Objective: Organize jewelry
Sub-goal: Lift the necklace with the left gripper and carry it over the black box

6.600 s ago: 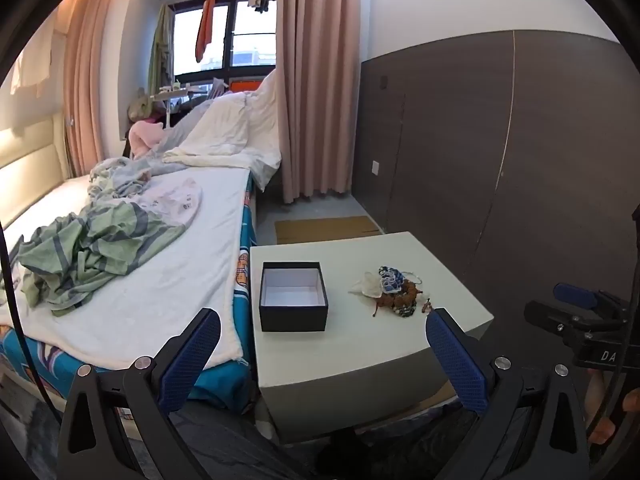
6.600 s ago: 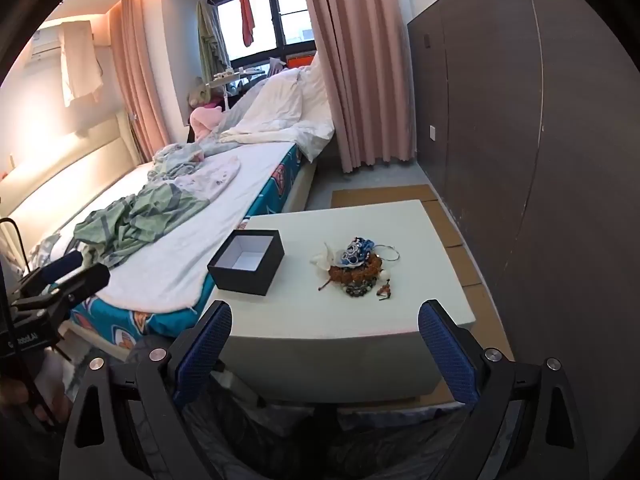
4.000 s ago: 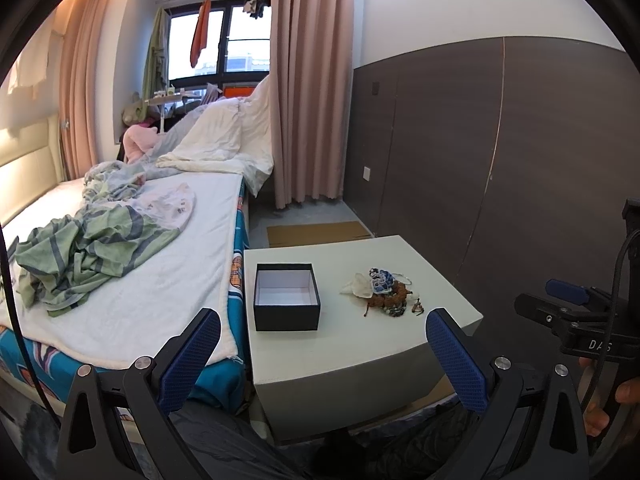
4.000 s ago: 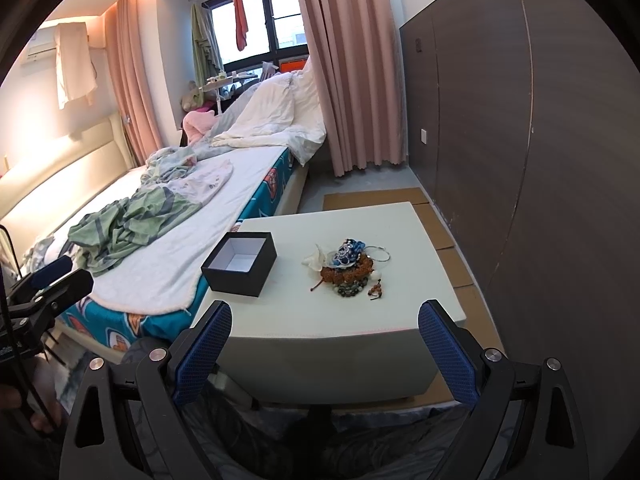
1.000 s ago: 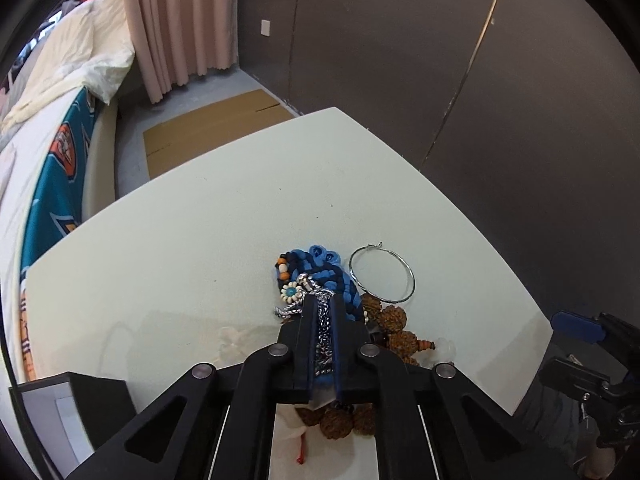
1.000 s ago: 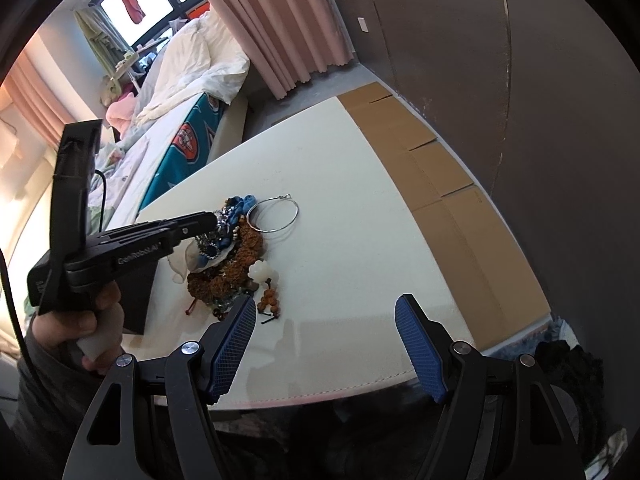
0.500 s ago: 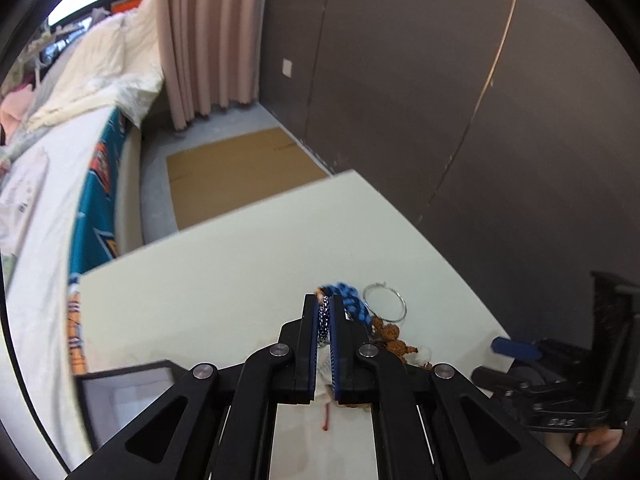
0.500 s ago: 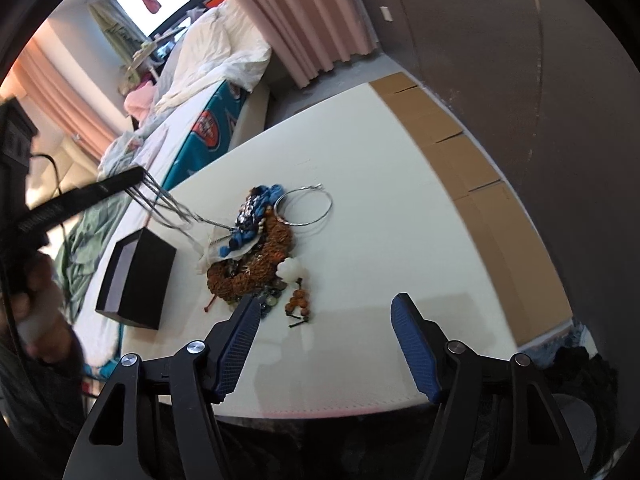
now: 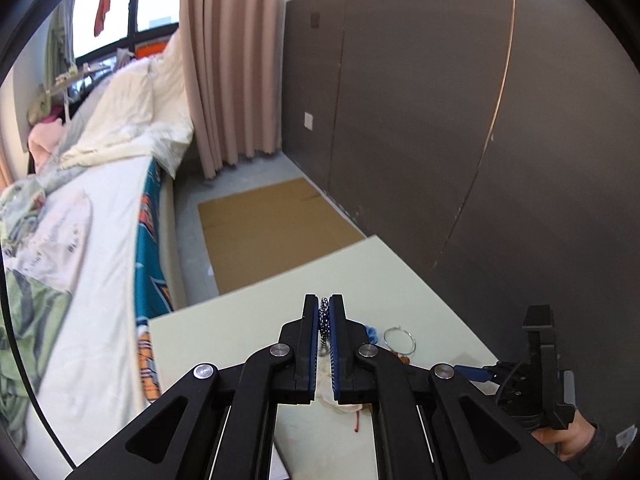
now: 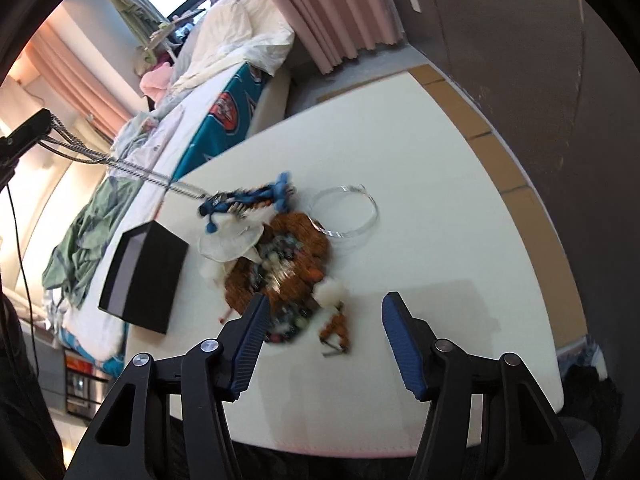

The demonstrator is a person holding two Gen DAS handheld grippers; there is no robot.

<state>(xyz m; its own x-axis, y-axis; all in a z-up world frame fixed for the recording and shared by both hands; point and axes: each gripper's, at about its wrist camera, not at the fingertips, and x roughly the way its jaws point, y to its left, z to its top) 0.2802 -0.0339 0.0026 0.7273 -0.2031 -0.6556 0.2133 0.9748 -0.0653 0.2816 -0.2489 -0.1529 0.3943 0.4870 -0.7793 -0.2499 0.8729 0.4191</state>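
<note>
Lifting a silver chain (image 10: 120, 166), the left gripper (image 9: 324, 322) has its fingers clamped on it at upper left of the right wrist view. The chain's far end drags a blue braided piece (image 10: 248, 196) above the jewelry heap (image 10: 280, 268) mid-frame on the worktop (image 10: 440, 216). Snagged strands could scatter the heap. The right gripper (image 10: 322, 326) hangs wide open.

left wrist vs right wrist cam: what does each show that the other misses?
Left wrist only: the left tongs shut on a chain, seen up close, and the hand holding the right gripper.

Right wrist only: the open right tongs over the jewelry pile, the black box, and the chain stretched taut up from the blue braid, dragging it.

Both: the table, wire hoop, bed and curtain.
</note>
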